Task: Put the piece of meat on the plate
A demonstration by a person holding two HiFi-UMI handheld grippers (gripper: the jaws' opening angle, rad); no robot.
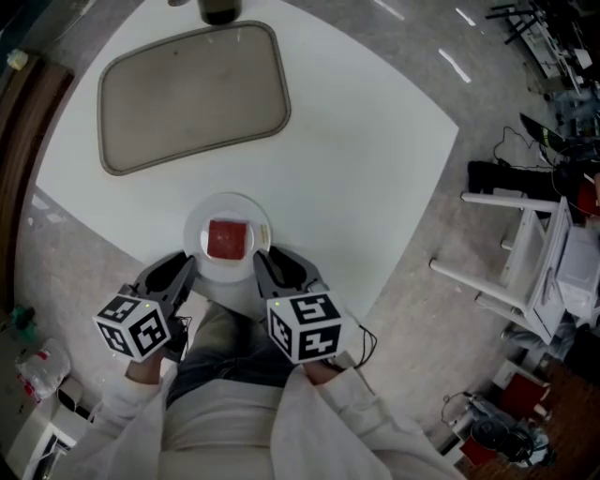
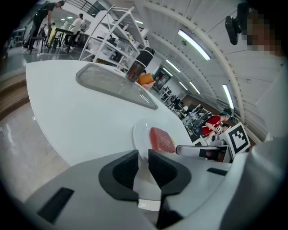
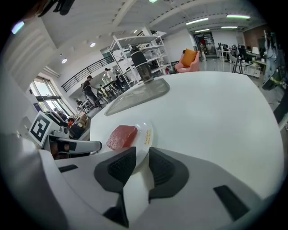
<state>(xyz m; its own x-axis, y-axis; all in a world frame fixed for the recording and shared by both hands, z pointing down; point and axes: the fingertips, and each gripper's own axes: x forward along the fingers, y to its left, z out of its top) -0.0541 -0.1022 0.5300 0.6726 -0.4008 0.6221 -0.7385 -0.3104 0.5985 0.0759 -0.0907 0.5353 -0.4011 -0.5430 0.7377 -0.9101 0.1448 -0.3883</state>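
Note:
A red square piece of meat (image 1: 228, 240) lies flat in the middle of a small white plate (image 1: 197, 225) near the round white table's front edge. My left gripper (image 1: 176, 274) hovers just left of the plate's near rim, and my right gripper (image 1: 275, 266) just right of it. Both point down toward the plate, jaws apart with nothing between them. In the left gripper view the meat (image 2: 161, 139) and plate (image 2: 139, 134) sit just beyond the left gripper (image 2: 143, 158). In the right gripper view the meat (image 3: 122, 136) rests on the plate (image 3: 148, 133) ahead of the right gripper (image 3: 142, 156).
A large beige tray (image 1: 192, 94) lies at the far left of the table (image 1: 375, 159), with a dark cup (image 1: 219, 9) beyond it. A white rack (image 1: 525, 272) and cables stand on the floor to the right. The person's legs are below the table edge.

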